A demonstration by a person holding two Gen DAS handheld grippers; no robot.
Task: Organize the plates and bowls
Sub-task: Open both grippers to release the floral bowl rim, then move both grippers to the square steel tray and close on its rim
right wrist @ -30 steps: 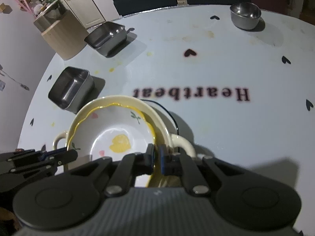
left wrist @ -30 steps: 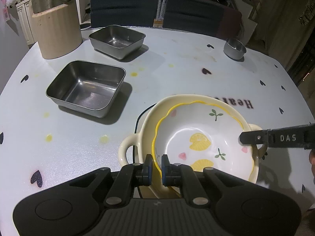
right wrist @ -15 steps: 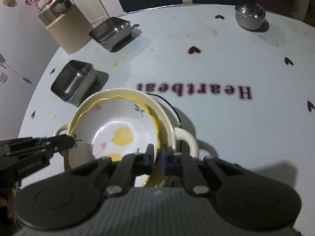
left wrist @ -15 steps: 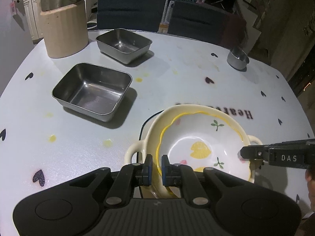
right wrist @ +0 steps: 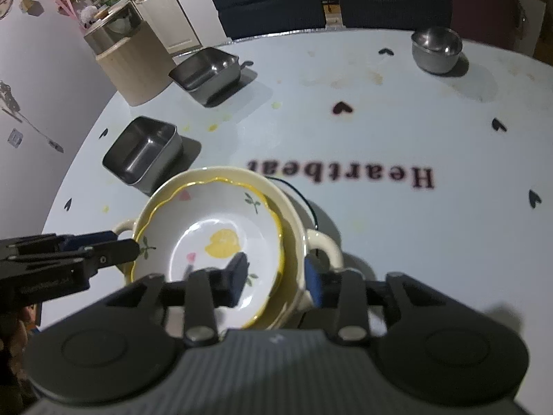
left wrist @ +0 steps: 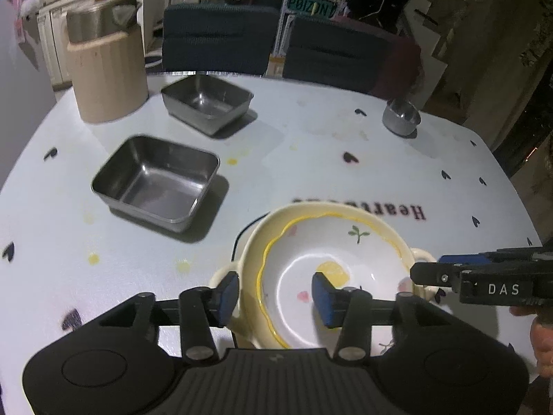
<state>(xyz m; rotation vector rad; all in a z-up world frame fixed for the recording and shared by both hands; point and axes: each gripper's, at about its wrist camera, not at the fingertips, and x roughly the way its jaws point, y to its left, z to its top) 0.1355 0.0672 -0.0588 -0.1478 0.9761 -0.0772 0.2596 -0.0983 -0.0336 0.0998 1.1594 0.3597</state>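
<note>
A white bowl (left wrist: 300, 269) (right wrist: 207, 221) with a wavy yellow rim and lemon print sits nested in a cream two-handled bowl (left wrist: 273, 218) (right wrist: 221, 172) on the table. My left gripper (left wrist: 275, 297) (right wrist: 124, 242) straddles the near rims of both bowls. Its jaws are opening and the pads are clear of the rims. My right gripper (right wrist: 275, 278) (left wrist: 428, 267) straddles the opposite side the same way, its jaws opening and its pads off the china. A thin black edge (right wrist: 304, 193) shows under the cream bowl.
Two square steel trays (left wrist: 155, 180) (left wrist: 207, 103) stand to the left and a small steel bowl (left wrist: 401, 117) at the far right. A beige canister (left wrist: 107, 79) holding a steel pot is at the far left corner. Two dark chairs (left wrist: 221, 38) line the far edge.
Both grippers were shut on the yellow-rimmed bowl's rim. They have opened and let it go, and both have risen a little. The bowl stays nested in the cream bowl.
</note>
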